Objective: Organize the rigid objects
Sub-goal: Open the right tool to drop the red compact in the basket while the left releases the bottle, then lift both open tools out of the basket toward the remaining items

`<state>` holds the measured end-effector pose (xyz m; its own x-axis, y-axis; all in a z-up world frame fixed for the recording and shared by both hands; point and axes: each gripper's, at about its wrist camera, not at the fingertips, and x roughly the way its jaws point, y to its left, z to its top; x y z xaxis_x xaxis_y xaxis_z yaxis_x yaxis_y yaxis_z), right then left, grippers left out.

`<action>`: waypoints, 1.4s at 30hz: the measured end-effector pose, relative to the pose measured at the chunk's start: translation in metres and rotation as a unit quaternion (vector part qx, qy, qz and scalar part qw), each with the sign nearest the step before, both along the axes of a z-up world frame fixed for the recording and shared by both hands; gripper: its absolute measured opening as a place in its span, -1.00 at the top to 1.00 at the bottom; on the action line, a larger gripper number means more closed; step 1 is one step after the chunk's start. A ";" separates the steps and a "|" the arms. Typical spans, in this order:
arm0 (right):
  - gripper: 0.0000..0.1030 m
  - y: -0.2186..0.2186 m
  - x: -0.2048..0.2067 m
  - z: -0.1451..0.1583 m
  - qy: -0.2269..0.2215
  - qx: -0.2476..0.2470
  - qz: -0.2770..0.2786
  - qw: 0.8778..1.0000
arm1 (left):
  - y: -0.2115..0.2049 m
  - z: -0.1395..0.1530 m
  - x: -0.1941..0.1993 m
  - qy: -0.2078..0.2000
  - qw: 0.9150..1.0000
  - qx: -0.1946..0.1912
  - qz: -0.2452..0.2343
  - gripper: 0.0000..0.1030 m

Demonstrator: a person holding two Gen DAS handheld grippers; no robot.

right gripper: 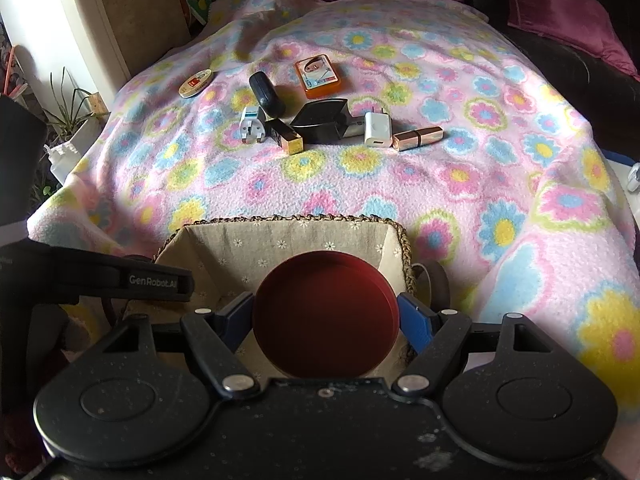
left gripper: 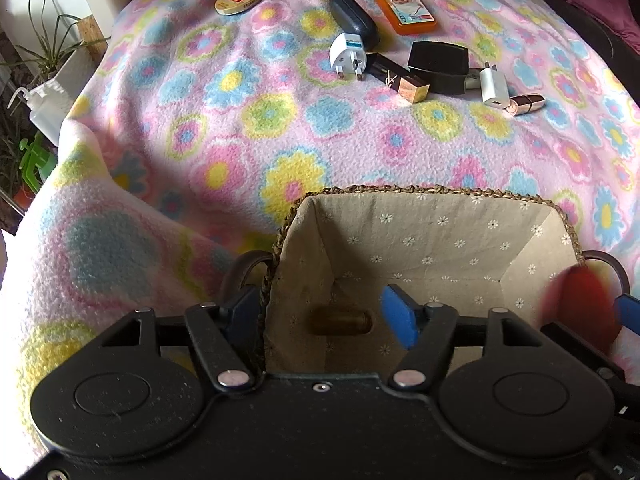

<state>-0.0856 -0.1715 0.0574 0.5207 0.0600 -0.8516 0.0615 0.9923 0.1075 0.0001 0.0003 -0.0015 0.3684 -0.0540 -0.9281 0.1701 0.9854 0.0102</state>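
A woven basket [left gripper: 420, 193] with a flowered cloth lining stands on the blanket right under both grippers. My left gripper [left gripper: 318, 312] hangs open over its left half. A small brownish-gold tube [left gripper: 340, 320], blurred, lies on the basket floor below the fingers. My right gripper [right gripper: 326, 316] is shut on a round dark-red tin [right gripper: 326, 300], held over the basket [right gripper: 288, 220] near its right end. That red tin [left gripper: 580, 304] shows blurred at the right edge of the left wrist view.
Further back on the flowered blanket [right gripper: 460, 208] lie an oval tin [right gripper: 195, 83], a dark case [right gripper: 266, 94], an orange tin [right gripper: 319, 75], a white plug [right gripper: 252, 124], a black-and-gold lipstick [right gripper: 289, 136], a black box [right gripper: 322, 122], a white charger [right gripper: 378, 130] and a rose-gold lipstick [right gripper: 418, 138]. Plants stand off the left edge.
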 end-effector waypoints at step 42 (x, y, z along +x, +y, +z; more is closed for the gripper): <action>-0.57 0.001 0.002 -0.004 0.010 -0.005 0.004 1.000 | -0.001 0.000 0.002 0.005 1.000 0.005 0.002 -0.28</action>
<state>-0.0839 -0.1706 0.0538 0.5038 0.0565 -0.8620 0.0546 0.9938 0.0970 0.0019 -0.0012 -0.0016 0.3595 -0.0429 -0.9322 0.1669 0.9858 0.0190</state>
